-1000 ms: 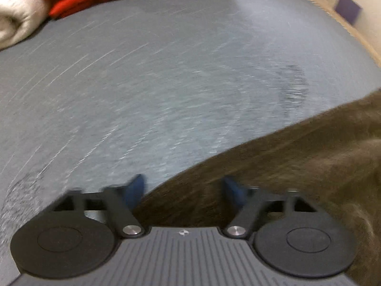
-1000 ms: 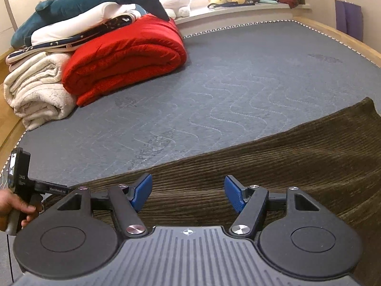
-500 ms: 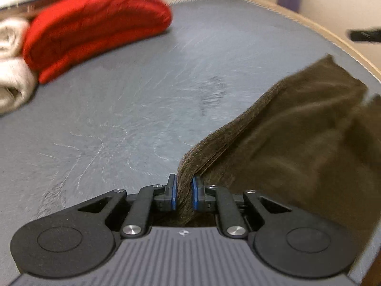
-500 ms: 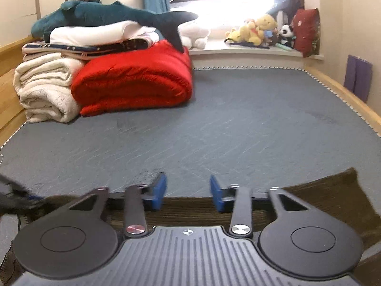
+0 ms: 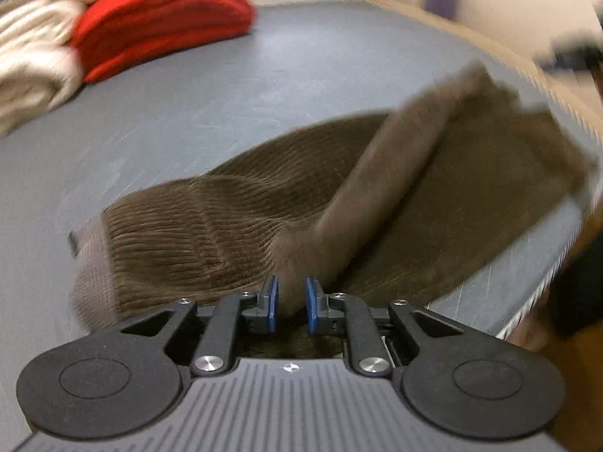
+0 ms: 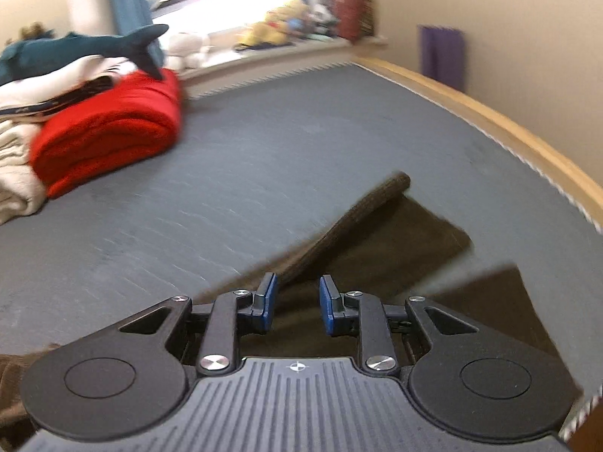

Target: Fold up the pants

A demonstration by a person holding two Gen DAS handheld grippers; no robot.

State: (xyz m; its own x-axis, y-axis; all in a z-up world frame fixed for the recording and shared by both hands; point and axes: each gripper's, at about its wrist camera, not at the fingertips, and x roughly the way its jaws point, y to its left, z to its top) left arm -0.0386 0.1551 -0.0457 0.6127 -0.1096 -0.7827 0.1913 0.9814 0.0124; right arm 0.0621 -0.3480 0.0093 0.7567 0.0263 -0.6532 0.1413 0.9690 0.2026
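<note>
Brown corduroy pants (image 5: 188,226) lie on the grey mattress (image 5: 226,86), with the pale waistband at the lower left. A lifted fold of the cloth runs from my left gripper (image 5: 290,301) up towards the far right. The fold sits between its blue pads, which press on it while the jaws are opening slightly. In the right wrist view, a raised edge of the pants (image 6: 361,211) slants up from my right gripper (image 6: 297,307). Dark cloth fills the narrow gap between that gripper's pads. The picture is blurred by motion.
A folded red blanket (image 6: 109,135) and cream blankets (image 5: 30,60) are stacked at the far left, with a blue plush shark (image 6: 86,45) on top. A wooden bed frame (image 6: 490,113) borders the mattress on the right. Soft toys line the windowsill.
Both grippers went from open over flat pants to closed on the cloth. They have lifted it and carried it sideways, so one layer now folds over the rest.
</note>
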